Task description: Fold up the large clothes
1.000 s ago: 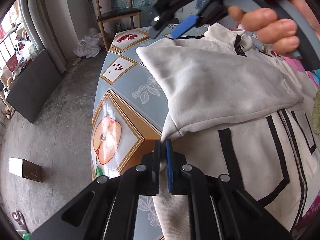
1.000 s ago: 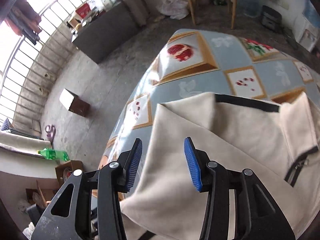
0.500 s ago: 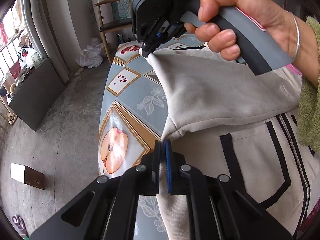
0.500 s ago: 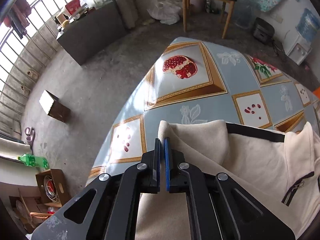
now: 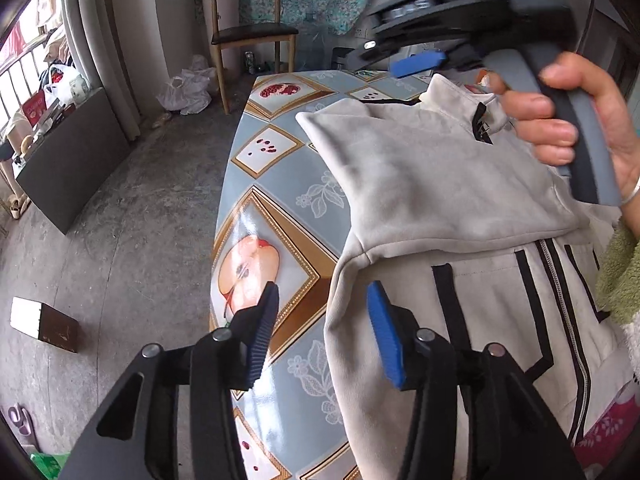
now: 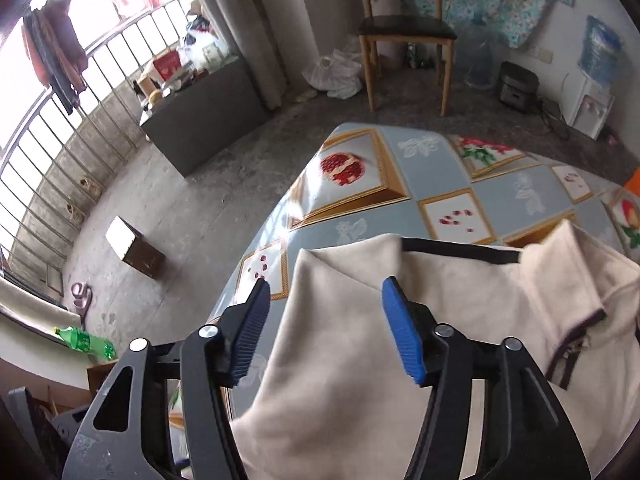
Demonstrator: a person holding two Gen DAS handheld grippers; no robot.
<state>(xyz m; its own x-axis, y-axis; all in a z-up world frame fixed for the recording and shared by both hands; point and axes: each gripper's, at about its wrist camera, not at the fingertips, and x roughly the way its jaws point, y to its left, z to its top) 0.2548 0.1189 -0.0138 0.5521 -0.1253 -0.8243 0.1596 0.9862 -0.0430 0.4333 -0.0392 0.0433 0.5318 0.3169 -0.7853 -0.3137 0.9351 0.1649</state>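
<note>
A cream fleece jacket (image 5: 432, 184) with black trim and a zip lies on the table (image 5: 272, 176), one part folded flat across its body. My left gripper (image 5: 322, 328) hangs just above the jacket's left edge. Its jaws are opening and the blue pads press on nothing. In the right wrist view my right gripper (image 6: 326, 320) hovers over the folded corner (image 6: 320, 268). Its jaws are opening too, and the cloth lies loose below them. In the left wrist view the right gripper (image 5: 400, 54), held by a hand (image 5: 560, 120), is raised above the collar.
The table's fruit-patterned cover ends in a curved edge (image 5: 220, 216) on the left, with concrete floor below. A wooden chair (image 5: 248, 28), a white bag (image 5: 186, 90), a dark cabinet (image 5: 72, 160) and a small box (image 5: 42, 324) stand on the floor.
Half a second ago both grippers were shut on the jacket's cloth. Both have now let go and lifted, the right one swinging up and away, and the folded part lies flat.
</note>
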